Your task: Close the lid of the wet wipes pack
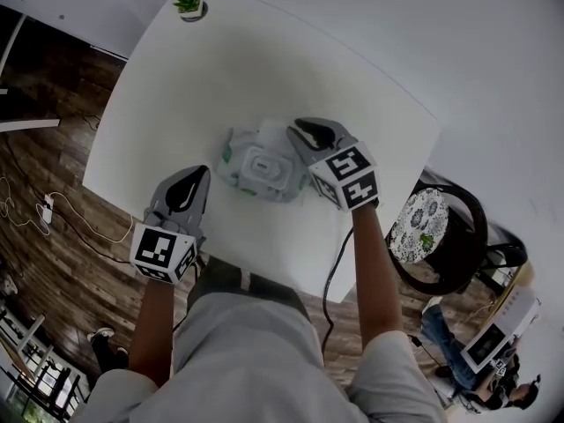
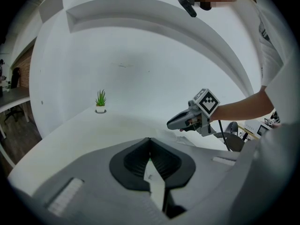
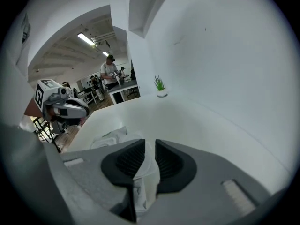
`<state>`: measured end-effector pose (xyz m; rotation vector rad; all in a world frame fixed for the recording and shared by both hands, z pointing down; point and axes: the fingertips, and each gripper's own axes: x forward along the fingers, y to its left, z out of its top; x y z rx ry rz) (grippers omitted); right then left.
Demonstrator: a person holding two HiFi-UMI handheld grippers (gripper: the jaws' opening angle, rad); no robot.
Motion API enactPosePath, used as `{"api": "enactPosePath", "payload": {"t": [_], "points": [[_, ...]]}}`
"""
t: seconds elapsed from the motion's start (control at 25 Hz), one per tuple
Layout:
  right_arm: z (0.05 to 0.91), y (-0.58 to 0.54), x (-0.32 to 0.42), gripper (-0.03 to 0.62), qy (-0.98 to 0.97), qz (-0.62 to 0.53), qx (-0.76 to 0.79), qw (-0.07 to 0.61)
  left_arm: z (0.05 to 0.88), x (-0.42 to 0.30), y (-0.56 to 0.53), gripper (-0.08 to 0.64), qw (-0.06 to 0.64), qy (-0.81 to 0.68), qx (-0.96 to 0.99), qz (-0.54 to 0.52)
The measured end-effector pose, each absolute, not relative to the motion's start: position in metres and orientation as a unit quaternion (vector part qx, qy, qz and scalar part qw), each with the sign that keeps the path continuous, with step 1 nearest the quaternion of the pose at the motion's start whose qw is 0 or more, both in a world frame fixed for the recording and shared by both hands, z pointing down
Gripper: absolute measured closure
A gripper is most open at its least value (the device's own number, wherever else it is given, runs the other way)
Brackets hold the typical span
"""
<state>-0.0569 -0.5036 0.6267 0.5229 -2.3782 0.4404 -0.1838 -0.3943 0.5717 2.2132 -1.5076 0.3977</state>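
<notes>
The wet wipes pack (image 1: 256, 167) lies flat in the middle of the white table (image 1: 176, 86), with its white lid frame facing up. My right gripper (image 1: 298, 127) hangs over the pack's far right corner. In the right gripper view its jaws (image 3: 149, 144) stand a little apart, and the pack (image 3: 110, 138) shows white through the gap; I cannot tell whether they touch it. My left gripper (image 1: 204, 171) sits just left of the pack, apart from it. Its jaws (image 2: 150, 139) meet at the tips with nothing between them. Each gripper view shows the other gripper: the right gripper (image 2: 169, 124) and the left gripper (image 3: 86, 111).
A small potted plant (image 1: 189, 3) stands at the table's far corner. Right of the table is a round stool with a patterned cushion (image 1: 421, 223). Cables (image 1: 53, 205) lie on the wooden floor to the left. A person (image 3: 110, 71) stands far behind.
</notes>
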Motion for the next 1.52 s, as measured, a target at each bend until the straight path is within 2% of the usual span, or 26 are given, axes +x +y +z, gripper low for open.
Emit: {"api": "enactPosePath", "payload": {"t": [0.2,0.28,0.76,1.52], "points": [[0.642,-0.505,-0.062,0.512,-0.906,0.181,0.163,0.347,0.573,-0.178,-0.402,0.558,0.211,-0.536,0.804,0.145],[0.644,-0.506,-0.063,0.485,-0.906,0.189,0.156,0.345,0.573,-0.176,-0.403,0.558,0.210,-0.533,0.807,0.145],[0.649,-0.501,-0.071,0.483,-0.902,0.253,0.116,0.330,0.575,-0.173,-0.399,0.558,0.211,-0.528,0.810,0.142],[0.609,-0.473,-0.071,0.483,-0.914,0.195,0.096,0.342,0.556,-0.166,-0.386,0.558,0.196,-0.521,0.821,0.129]]}}
